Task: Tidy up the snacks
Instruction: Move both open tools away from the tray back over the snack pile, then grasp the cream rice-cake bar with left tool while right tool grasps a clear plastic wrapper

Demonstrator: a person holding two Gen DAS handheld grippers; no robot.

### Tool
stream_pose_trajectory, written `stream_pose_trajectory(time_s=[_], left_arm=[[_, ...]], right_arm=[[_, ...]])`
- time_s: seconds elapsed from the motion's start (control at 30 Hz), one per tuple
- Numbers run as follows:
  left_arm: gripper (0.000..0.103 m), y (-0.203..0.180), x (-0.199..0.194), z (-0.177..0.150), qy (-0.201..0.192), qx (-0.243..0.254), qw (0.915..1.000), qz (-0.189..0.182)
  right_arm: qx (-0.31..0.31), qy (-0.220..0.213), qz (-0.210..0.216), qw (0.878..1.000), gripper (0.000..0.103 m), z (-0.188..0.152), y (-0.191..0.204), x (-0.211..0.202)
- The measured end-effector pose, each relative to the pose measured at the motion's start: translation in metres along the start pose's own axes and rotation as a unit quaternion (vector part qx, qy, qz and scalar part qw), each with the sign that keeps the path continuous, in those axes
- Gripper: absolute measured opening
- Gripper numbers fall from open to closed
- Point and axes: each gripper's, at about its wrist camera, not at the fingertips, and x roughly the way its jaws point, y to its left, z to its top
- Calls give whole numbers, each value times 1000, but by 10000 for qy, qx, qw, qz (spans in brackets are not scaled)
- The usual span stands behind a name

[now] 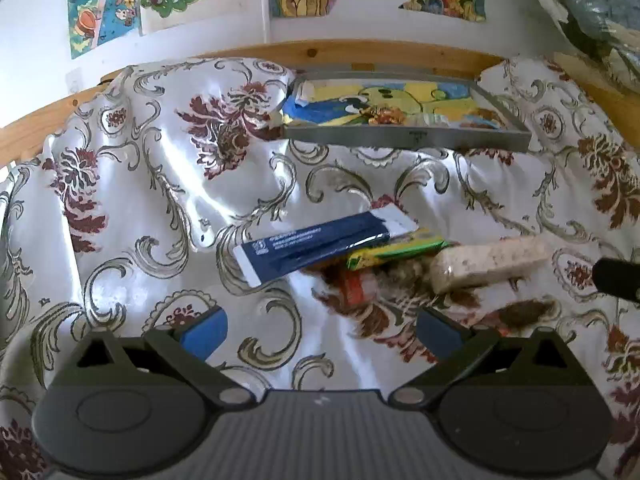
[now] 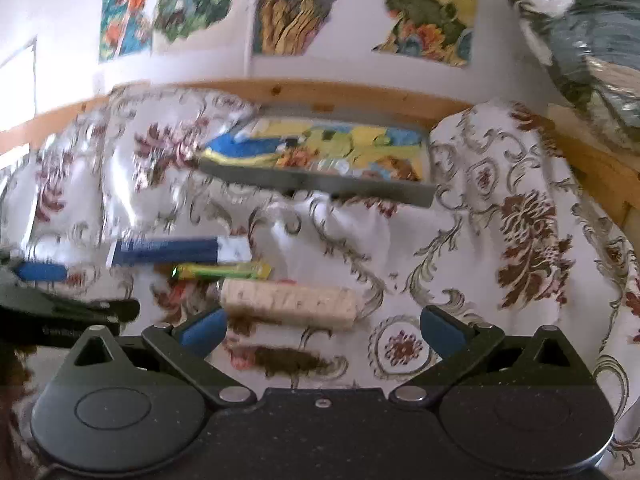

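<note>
Both my tools, left tool (image 1: 322, 334) and right tool (image 2: 320, 330), hover wide open, empty, over floral cloth (image 1: 132, 200); pale snack bar (image 2: 288, 306) lies mid-frame, grey tray (image 1: 404, 138) above.

Left tool (image 1: 322, 330) spread wide, empty, right tool (image 2: 322, 330) likewise

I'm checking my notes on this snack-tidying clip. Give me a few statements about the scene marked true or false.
1. Both hand-held grippers, left and right, are open and empty. True.
2. The dark blue packet lies inside the tray. False: it lies on the patterned cloth, nearer than the tray.
3. The pale snack bar lies beside the green-yellow packet. True.
4. The tray is plain white inside. False: it shows a colourful cartoon picture.
</note>
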Motion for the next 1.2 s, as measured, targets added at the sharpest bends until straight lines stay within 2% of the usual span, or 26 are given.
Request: stream_pose_trajectory(time_s=[0.37, 0.6, 0.77, 1.07, 1.2], left_arm=[[103, 11, 7, -8, 308, 91, 9995, 8], [103, 13, 11, -3, 363, 159, 9992, 76], [103, 13, 16, -1, 548, 183, 9983, 107], [103, 4, 20, 21, 406, 409, 9983, 91], [103, 2, 24, 33, 302, 512, 9982, 98]], right_arm=[[-322, 620, 100, 9975, 102, -4, 12, 21], [-169, 1077, 164, 9939, 102, -3, 7, 38], [-5, 1225, 216, 9922, 102, -2, 1, 43], [-19, 1459, 570, 9876, 102, 11, -10, 61], [-446, 1505, 769, 9846, 102, 19, -10, 72]])
